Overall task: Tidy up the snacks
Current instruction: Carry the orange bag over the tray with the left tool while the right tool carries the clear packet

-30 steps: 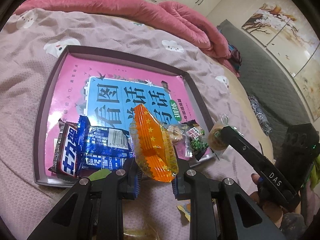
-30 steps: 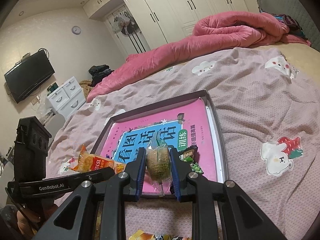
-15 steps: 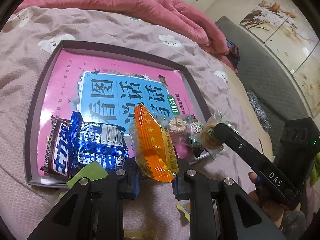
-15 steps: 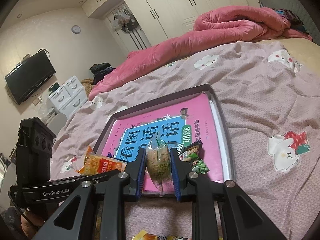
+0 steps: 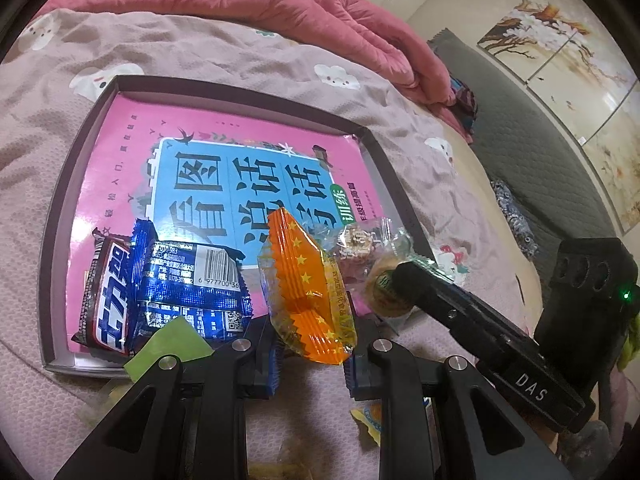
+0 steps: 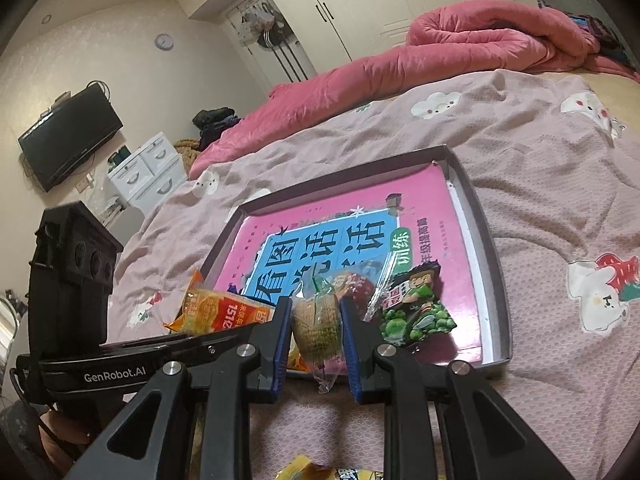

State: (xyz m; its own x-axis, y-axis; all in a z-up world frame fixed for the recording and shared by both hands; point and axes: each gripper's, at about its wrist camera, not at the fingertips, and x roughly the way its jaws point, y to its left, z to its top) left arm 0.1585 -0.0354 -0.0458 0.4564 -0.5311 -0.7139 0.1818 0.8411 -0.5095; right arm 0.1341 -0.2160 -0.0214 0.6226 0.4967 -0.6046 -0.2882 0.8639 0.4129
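1. In the left wrist view, a brown bar [image 5: 105,294] lies at 9 o'clock, in the near left corner of the tray [image 5: 60,184].
2. Just right of it a blue pack [image 5: 188,284] overlaps the bar's edge; both rest on the pink book [image 5: 120,152] that lines the tray.
3. A green scrap [image 5: 168,342] pokes up at 7 o'clock, by the tray's near rim, touching the blue pack's lower corner.
4. The left gripper [image 5: 311,354] is at 6 o'clock, its jaws pinching the lower end of an orange pack [image 5: 306,284], which stands tilted above the tray's near edge.
5. Right of the orange pack, small clear-wrapped sweets [image 5: 356,240] sit in the tray's near right corner.
6. At 4 o'clock the right gripper [image 5: 390,280] reaches in from the right, clamped on a round wrapped cake [image 5: 380,290] over that corner.
7. In the right wrist view, the same cake [image 6: 318,328] sits squeezed between the blue pads [image 6: 282,336] at 6 o'clock, its wrapper tail hanging below.
8. A green pea pack [image 6: 416,312] lies just right of it on the book, near the tray's near right corner.
9. The bedspread [image 6: 540,208] spreads around the tray, with a pink quilt [image 6: 460,48] heaped at 1 o'clock.
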